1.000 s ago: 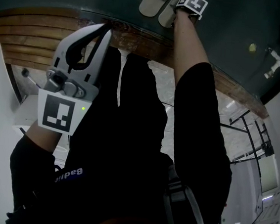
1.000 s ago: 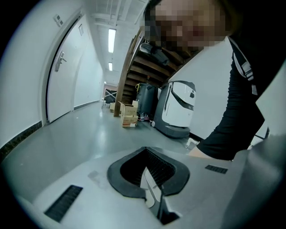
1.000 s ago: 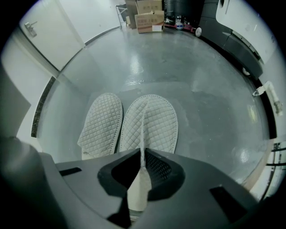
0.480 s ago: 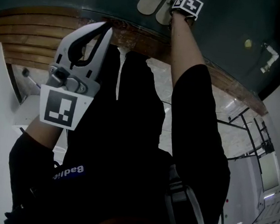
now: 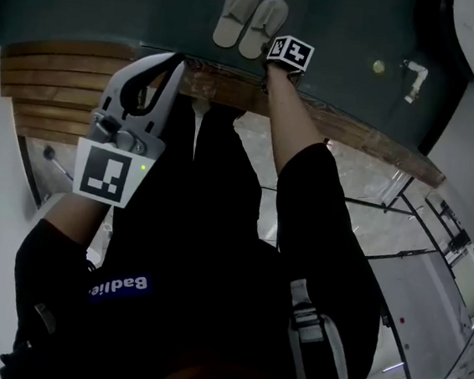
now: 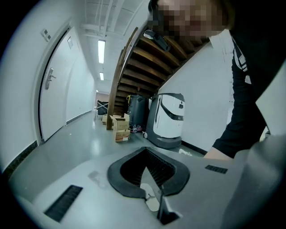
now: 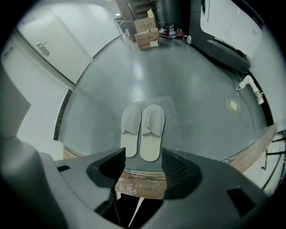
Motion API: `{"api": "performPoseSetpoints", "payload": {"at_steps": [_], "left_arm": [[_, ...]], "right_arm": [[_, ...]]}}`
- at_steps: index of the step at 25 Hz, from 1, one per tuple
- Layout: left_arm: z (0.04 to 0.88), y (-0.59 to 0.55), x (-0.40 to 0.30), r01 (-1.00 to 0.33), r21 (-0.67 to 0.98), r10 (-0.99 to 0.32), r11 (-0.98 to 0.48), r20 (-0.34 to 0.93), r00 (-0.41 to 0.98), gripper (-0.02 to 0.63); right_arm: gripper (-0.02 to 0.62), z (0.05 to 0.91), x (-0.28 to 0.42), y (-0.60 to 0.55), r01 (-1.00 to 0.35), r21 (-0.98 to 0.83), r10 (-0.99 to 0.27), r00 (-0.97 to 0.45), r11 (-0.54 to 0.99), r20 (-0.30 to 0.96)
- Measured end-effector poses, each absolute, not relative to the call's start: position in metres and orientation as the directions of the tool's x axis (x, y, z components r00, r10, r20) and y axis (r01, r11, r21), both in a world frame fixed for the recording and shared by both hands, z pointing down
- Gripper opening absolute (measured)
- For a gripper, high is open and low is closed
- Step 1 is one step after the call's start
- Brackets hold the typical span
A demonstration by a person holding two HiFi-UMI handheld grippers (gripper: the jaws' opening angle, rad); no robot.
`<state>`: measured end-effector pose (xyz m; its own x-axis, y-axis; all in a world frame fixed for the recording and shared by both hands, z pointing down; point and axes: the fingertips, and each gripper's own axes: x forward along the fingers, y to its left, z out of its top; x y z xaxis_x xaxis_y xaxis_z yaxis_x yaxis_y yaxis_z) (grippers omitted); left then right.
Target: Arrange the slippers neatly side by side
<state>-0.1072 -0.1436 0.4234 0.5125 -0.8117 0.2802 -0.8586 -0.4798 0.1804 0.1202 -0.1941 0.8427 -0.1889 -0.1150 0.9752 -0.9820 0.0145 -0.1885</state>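
Two slippers lie flat on the grey-green floor, close side by side with toes pointing far, just beyond the wooden step edge. My right gripper hangs above their near ends, its jaws just opened and spread wide, pinching nothing. My left gripper is well apart to the left and nearer me, its jaws pressed together at the tips and empty.

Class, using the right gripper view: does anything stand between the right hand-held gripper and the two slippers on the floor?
Nothing visible does. The right hand-held gripper hangs open above the slippers, which lie side by side on the grey floor. There is only open air between them.
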Motion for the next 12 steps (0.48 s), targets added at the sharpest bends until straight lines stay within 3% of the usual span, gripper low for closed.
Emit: {"api": "performPoseSetpoints", "payload": {"at_steps": [4,12], "left_arm": [[0.390,-0.128,-0.104,-0.834,0.172,-0.797,-0.524,0.245,0.552,0.002],[0.350,-0.084,-0.090,-0.768,0.152,-0.732,-0.622,0.233,0.640,0.002]], "right_arm": [[0.230,0.783,0.113,-0.167,-0.974,-0.226,-0.175,-0.226,0.019,0.958],[0.230,0.655,0.070,-0.070,-0.956,-0.241,-0.317,-0.283,0.168,0.905]]}}
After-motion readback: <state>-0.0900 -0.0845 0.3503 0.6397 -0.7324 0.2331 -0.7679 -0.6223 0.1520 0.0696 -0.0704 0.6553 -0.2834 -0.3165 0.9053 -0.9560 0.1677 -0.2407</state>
